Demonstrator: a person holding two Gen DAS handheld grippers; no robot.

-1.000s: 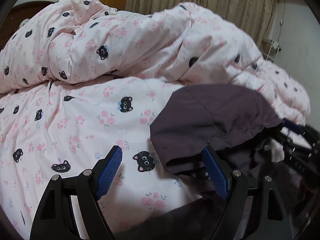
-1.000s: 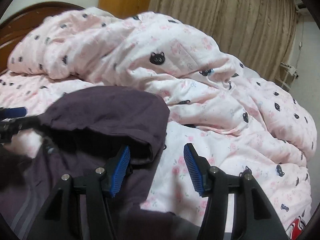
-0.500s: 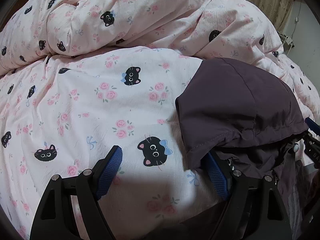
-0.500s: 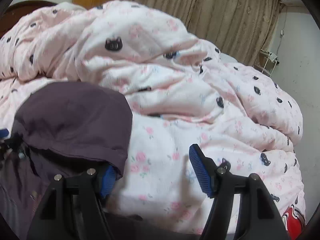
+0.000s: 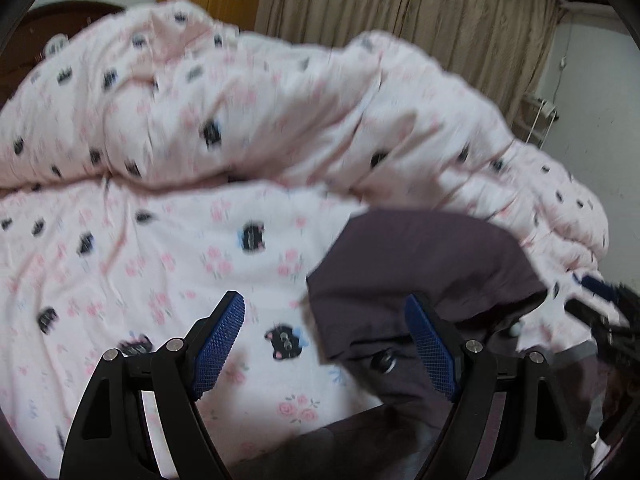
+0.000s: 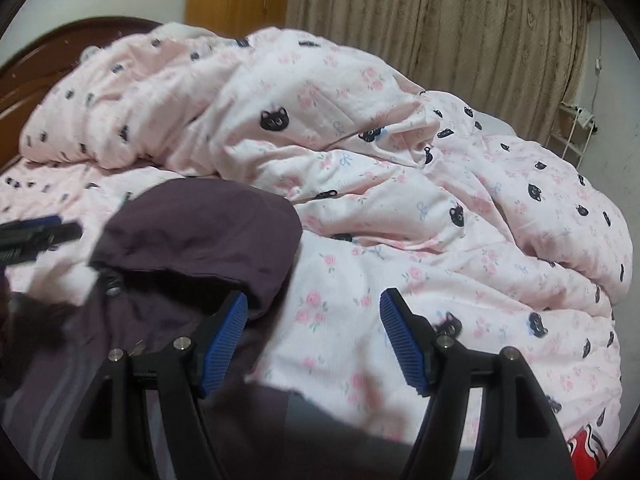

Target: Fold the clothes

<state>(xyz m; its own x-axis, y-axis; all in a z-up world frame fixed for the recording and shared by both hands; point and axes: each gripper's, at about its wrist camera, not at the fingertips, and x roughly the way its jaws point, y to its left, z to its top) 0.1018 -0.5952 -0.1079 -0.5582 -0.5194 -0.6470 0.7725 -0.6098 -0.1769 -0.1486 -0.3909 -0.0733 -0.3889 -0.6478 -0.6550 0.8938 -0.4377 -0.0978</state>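
Both my wrist cams sit close above the bed (image 6: 400, 340), tilted down toward the headboard (image 6: 36, 64) and curtain (image 6: 460, 40). L cam (blurry) has the purple jacket hood (image 5: 420, 264) at its right; R cam has it (image 6: 200, 232) at left. Shared: hood, heaped duvet (image 5: 280, 112), curtain; each sees the other's gripper tip.

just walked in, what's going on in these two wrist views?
A person is folding a dark purple hooded jacket on a bed covered by a pink cat-print duvet, with a handheld gripper in each hand. The left gripper and right gripper both stand open over the jacket's hood, one at each side, and neither pinches fabric. The hood lies spread, with its opening facing the cameras.
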